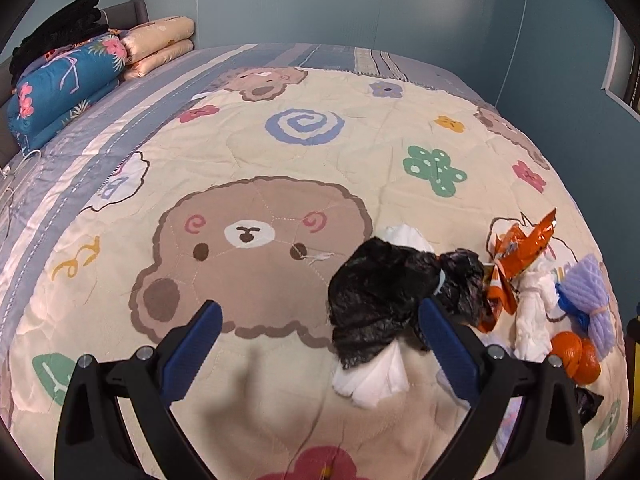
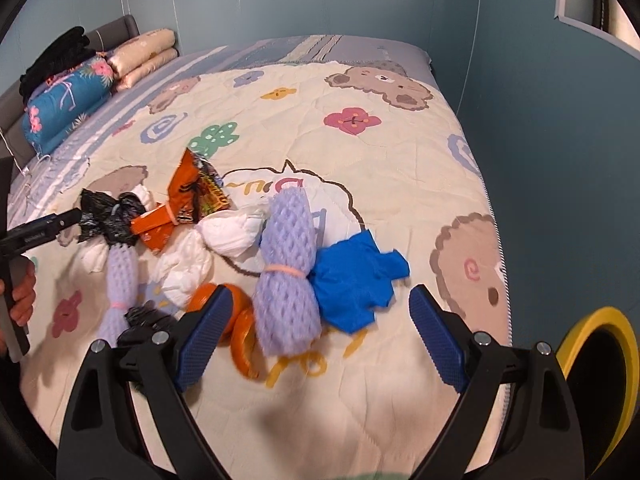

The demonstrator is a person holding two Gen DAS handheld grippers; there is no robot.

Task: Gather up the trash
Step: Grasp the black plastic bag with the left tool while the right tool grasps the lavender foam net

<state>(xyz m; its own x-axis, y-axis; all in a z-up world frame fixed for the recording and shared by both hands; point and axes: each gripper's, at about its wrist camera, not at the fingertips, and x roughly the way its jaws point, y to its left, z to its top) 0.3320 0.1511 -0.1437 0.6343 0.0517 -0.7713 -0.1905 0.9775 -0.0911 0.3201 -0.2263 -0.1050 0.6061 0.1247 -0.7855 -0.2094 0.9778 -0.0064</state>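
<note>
Trash lies in a pile on the bear-print quilt (image 1: 280, 152). A black plastic bag (image 1: 384, 292) over white tissue (image 1: 372, 380) lies just ahead of my left gripper (image 1: 320, 324), which is open and empty. An orange snack wrapper (image 1: 516, 252), white wads (image 1: 530, 312), purple foam net (image 1: 592, 300) and orange peel (image 1: 576, 356) lie to its right. My right gripper (image 2: 320, 316) is open and empty, with a purple foam net (image 2: 288, 264) and a blue scrap (image 2: 356, 276) between its fingers. The orange peel (image 2: 240, 320), wrapper (image 2: 188, 200), white wads (image 2: 228, 232), a second net (image 2: 120, 280) and the black bag (image 2: 108, 216) lie to the left.
A yellow-rimmed bin (image 2: 600, 380) stands beside the bed at lower right. Folded blankets and pillows (image 1: 68, 76) are stacked at the headboard, far left. Blue walls (image 2: 540, 120) border the bed. The left gripper (image 2: 44, 228) shows in the right wrist view.
</note>
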